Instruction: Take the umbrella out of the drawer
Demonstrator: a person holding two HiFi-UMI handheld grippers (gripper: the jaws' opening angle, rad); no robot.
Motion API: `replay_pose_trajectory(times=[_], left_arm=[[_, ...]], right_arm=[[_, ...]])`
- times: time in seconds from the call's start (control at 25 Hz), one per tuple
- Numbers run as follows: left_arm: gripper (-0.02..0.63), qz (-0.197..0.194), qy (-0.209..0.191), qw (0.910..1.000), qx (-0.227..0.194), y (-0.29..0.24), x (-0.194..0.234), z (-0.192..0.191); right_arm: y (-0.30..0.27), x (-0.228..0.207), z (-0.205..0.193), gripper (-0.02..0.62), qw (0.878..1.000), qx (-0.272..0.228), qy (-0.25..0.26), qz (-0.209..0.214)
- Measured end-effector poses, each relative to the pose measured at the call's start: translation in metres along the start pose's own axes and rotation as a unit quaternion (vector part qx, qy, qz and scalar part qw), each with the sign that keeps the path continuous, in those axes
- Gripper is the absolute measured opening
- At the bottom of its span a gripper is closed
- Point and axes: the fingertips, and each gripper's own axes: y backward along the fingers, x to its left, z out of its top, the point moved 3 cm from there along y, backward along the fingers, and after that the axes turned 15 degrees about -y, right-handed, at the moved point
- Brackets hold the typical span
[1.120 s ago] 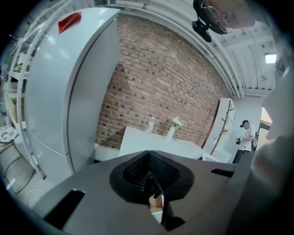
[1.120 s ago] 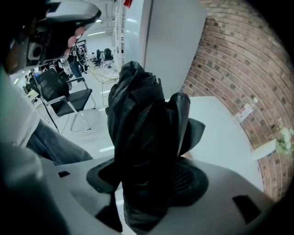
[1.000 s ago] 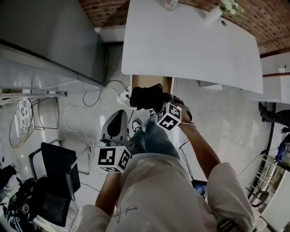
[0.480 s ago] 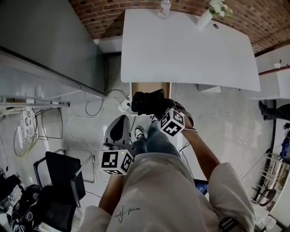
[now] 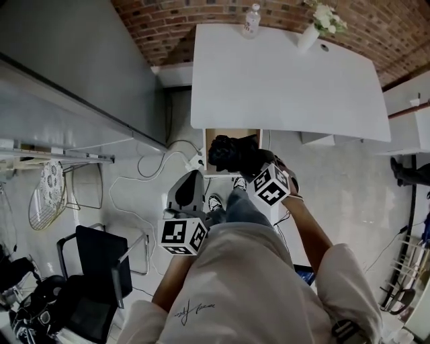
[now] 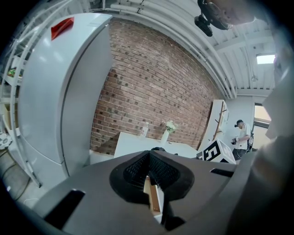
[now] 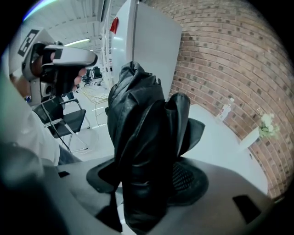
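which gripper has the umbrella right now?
The right gripper: its jaws are clamped on the black folded umbrella. The left gripper has its jaws together with nothing between them.

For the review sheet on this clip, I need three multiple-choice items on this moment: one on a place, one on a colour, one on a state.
1. Where do the bottle and the vase of flowers stand?
A. At the far edge of the white table, by the brick wall
B. In the drawer
C. On the black chair

2. What colour is the umbrella?
A. Red
B. Black
C. White

3. What state is the right gripper in?
A. Open and empty
B. Shut on the umbrella
C. Shut on the bottle

Answers:
1 A, since the head view shows both on the tabletop next to the bricks.
2 B, since its folded fabric is black in both the right gripper view and the head view.
3 B, since the right gripper view shows its fingers clamped on the folded umbrella.
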Motion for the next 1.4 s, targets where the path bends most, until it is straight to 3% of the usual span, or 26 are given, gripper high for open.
replay_pose_trajectory(times=[0.76,1.08,1.4], left_arm=[[0.018,-0.017,-0.004,0.9994,-0.030,-0.005,0.005,0.025],[0.017,-0.010,-0.002,0.9990,-0.043,0.002,0.017,0.034],[0.017,-0.018,0.009,0.9987,-0.048,0.009,0.020,0.043]], right_arm=[[0.077,-0.002,0.042,0.285,0.993,-0.102,-0.053,-0.020],[0.109,0.000,0.061,0.285,0.981,-0.171,-0.092,-0.030],[0.145,-0.007,0.063,0.285,0.957,-0.245,-0.152,-0.041]])
